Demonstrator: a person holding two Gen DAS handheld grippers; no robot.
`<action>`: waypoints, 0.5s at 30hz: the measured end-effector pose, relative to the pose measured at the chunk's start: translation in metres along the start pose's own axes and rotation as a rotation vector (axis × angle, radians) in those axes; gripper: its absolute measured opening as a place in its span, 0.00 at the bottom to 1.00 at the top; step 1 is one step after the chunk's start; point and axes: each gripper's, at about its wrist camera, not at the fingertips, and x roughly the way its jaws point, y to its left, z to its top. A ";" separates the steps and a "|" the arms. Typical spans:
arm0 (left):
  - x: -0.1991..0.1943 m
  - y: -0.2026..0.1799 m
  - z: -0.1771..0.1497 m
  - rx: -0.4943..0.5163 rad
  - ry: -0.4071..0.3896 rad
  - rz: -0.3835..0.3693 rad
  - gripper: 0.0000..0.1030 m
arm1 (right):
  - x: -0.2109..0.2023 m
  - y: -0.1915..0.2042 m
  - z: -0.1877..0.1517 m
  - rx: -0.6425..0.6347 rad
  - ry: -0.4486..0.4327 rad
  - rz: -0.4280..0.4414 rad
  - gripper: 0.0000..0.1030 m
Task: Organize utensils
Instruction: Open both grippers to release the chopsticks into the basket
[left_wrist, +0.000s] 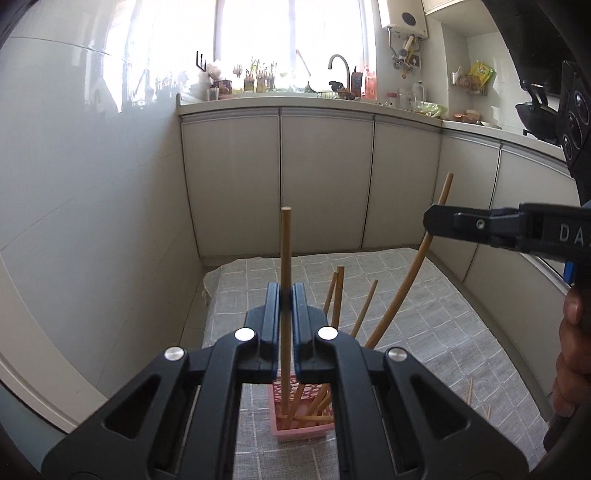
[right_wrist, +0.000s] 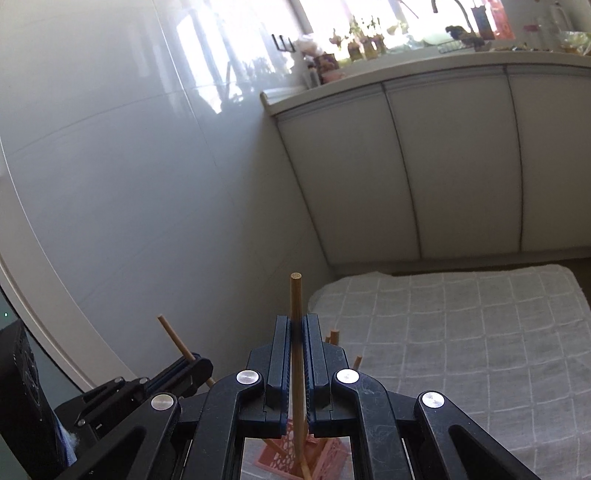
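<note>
My left gripper (left_wrist: 286, 295) is shut on an upright wooden chopstick (left_wrist: 286, 251) whose lower end stands inside a small pink lattice basket (left_wrist: 303, 424). Several other chopsticks (left_wrist: 338, 295) lean in the basket. My right gripper (right_wrist: 295, 325) is shut on another chopstick (right_wrist: 296, 295) whose lower end reaches into the same pink basket (right_wrist: 325, 461). In the left wrist view the right gripper (left_wrist: 436, 219) holds its long curved-looking chopstick (left_wrist: 406, 288) from the right. In the right wrist view the left gripper (right_wrist: 192, 363) sits low left with its chopstick (right_wrist: 173, 338).
The basket stands on a grey checked cloth (left_wrist: 424, 332) over a low table. Two thin sticks (left_wrist: 470, 391) lie on the cloth at right. White cabinets (left_wrist: 325, 177) and a glossy wall (left_wrist: 92, 203) stand behind. A hand (left_wrist: 570, 369) holds the right gripper.
</note>
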 end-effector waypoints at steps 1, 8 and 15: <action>0.004 0.000 -0.001 0.000 0.015 -0.005 0.06 | 0.007 -0.003 -0.002 -0.001 0.018 0.003 0.05; 0.031 -0.002 -0.013 0.002 0.137 -0.007 0.06 | 0.045 -0.017 -0.016 -0.002 0.134 0.010 0.05; 0.034 0.000 -0.016 -0.039 0.161 -0.023 0.06 | 0.064 -0.027 -0.024 0.014 0.191 0.007 0.06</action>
